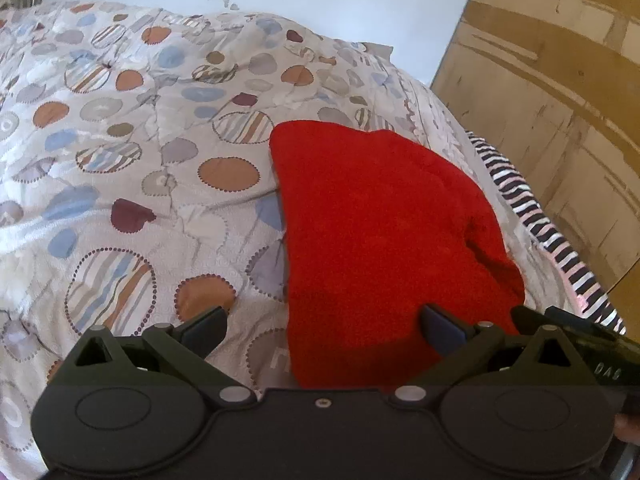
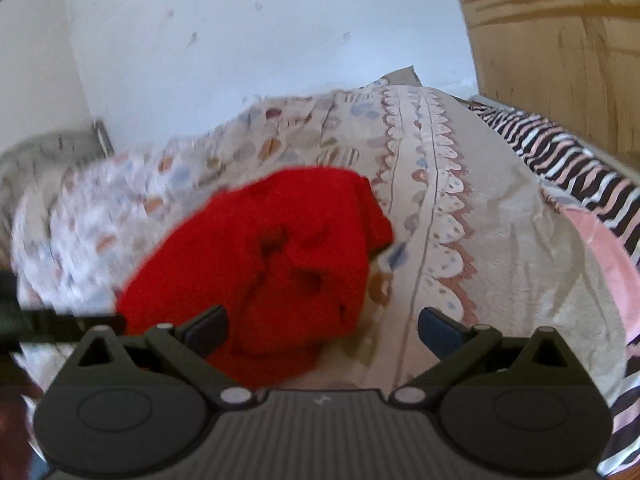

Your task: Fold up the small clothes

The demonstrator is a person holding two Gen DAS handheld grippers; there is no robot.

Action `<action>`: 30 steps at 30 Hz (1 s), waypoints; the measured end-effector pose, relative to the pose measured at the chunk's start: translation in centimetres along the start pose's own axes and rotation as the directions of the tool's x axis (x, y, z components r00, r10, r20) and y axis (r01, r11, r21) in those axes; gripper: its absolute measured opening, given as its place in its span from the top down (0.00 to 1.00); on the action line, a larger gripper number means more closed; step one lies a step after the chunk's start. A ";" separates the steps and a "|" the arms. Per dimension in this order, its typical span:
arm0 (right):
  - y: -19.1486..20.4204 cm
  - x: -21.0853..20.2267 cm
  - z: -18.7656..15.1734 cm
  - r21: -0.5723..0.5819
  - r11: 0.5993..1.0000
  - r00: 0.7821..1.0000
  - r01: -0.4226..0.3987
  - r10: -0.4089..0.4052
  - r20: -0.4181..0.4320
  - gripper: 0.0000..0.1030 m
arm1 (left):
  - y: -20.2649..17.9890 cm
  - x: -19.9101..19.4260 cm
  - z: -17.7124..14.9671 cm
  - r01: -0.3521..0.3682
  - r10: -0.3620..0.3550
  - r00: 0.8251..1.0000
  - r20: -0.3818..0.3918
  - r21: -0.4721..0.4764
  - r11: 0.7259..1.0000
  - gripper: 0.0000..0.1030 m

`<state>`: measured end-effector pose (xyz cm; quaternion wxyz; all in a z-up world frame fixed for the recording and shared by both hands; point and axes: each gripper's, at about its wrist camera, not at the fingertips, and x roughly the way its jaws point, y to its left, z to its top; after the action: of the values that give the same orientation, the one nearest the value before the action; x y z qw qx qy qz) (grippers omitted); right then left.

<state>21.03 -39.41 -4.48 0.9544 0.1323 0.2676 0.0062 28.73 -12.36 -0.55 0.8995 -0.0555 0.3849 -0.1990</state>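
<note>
Between and just ahead of the spread jaws of the left gripper (image 1: 322, 330) lies the red garment (image 1: 384, 240), a fuzzy piece spread on the patterned bedcover (image 1: 120, 168). Its near edge runs under the jaws' gap toward the right fingertip (image 1: 440, 330), while the left fingertip (image 1: 206, 330) stands over bare bedcover, so the cloth sits right of that gripper's centre line. The garment's long axis runs away from the jaws, narrowing toward its far end. In the right wrist view, which is blurred, the same red garment (image 2: 280, 256) lies ahead and left of centre, bunched, with dark folds or openings showing; the right gripper (image 2: 322, 330) also has its jaws wide apart and holds nothing, its left fingertip (image 2: 208, 330) over the cloth's near edge and its right fingertip (image 2: 438, 330) over bedcover. So the garment lies between the two grippers, each nearer to one side of the near edge. A striped fabric (image 1: 532, 216) runs along the bed's right side, well off the jaws. Judging from this, the fold is not yet complete, and the next grasp would likely take the near edge from both sides.
</note>
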 end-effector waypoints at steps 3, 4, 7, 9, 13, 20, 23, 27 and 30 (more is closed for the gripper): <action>0.2 0.2 -1.0 -0.032 0.998 0.999 0.046 -0.046 -0.017 0.00 | -0.2 0.1 -0.4 -0.007 0.007 1.000 0.008 0.015 1.000 0.01; 0.1 0.3 -1.3 -0.034 0.998 0.998 0.053 -0.054 -0.024 0.00 | -0.2 0.2 -0.6 -0.005 0.004 1.000 0.010 0.016 1.000 0.01; -0.2 0.5 -2.3 -0.019 0.998 0.998 0.052 -0.052 -0.039 0.00 | 0.0 0.4 -1.0 0.001 -0.001 1.000 0.006 0.005 1.000 0.01; -0.3 0.5 -2.8 -0.038 0.997 0.997 0.062 -0.063 -0.035 0.00 | 0.2 0.6 -1.2 0.004 -0.004 1.000 0.003 -0.001 1.000 0.01; 0.5 0.6 -3.4 -0.102 0.990 0.994 0.096 -0.100 -0.033 0.00 | -0.1 0.9 -1.7 -0.008 0.008 1.000 0.005 0.017 1.000 0.01; -0.2 -0.3 -3.6 -0.061 0.993 0.995 0.100 -0.100 -0.001 0.00 | -0.9 0.9 -2.1 -0.041 0.040 0.999 0.016 0.090 0.995 0.01; -1.1 -1.2 -3.7 -0.019 0.998 0.997 0.066 -0.065 0.040 0.00 | -0.9 0.4 -0.9 -0.044 0.045 0.999 -0.014 0.049 0.998 0.01; -2.6 -2.8 -3.3 0.034 0.999 0.995 0.004 -0.007 0.101 0.00 | -1.3 -1.1 0.4 -0.063 0.063 0.998 0.003 0.054 0.997 0.01; -3.4 -3.7 -2.5 0.059 0.998 0.989 -0.024 0.015 0.148 0.00 | -1.3 -2.1 1.1 -0.038 0.036 0.999 0.037 0.049 0.998 0.01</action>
<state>16.39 -42.39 -5.52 0.9670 0.1641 0.1949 -0.0024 27.80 -12.81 1.96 0.9110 -0.0294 0.3644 -0.1907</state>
